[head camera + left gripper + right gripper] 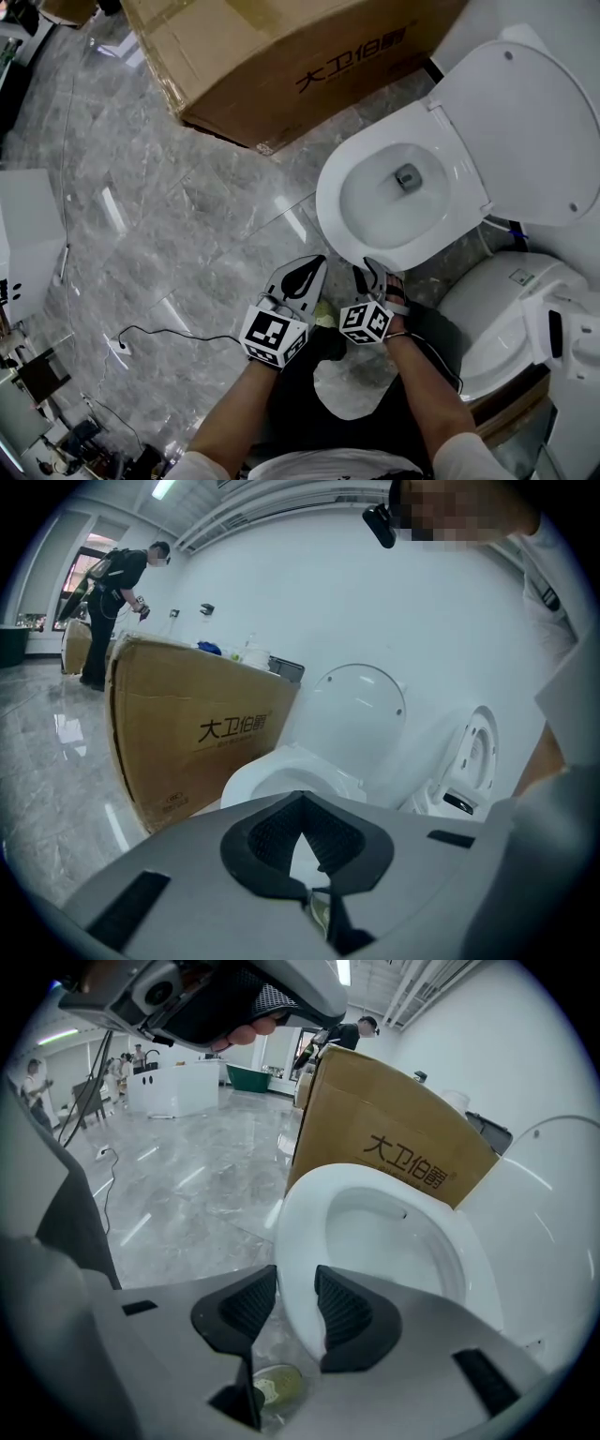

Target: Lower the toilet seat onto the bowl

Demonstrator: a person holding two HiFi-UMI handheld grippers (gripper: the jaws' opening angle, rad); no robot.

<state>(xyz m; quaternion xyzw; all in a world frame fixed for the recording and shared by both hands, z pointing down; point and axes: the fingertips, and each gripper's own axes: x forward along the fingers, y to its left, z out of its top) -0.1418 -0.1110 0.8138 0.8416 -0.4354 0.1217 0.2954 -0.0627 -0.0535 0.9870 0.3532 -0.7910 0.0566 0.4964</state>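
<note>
Seat [330, 202] looks down on bowl [380, 202], lid [525, 131] up; R hand-held gripper [295, 1281] released, astride seat front; L hand-held gripper [300, 797] clenched, empty; prob. only withdrawal left

I see a white toilet seat [375, 246] and lid [525, 131], a brown cardboard box [281, 66] printed in black, a grey veined marble floor [169, 216], and the grey left gripper [307, 270] and right gripper [380, 274] with black ribbed pads [342, 1312] and black-and-white marker cubes [274, 337].
</note>
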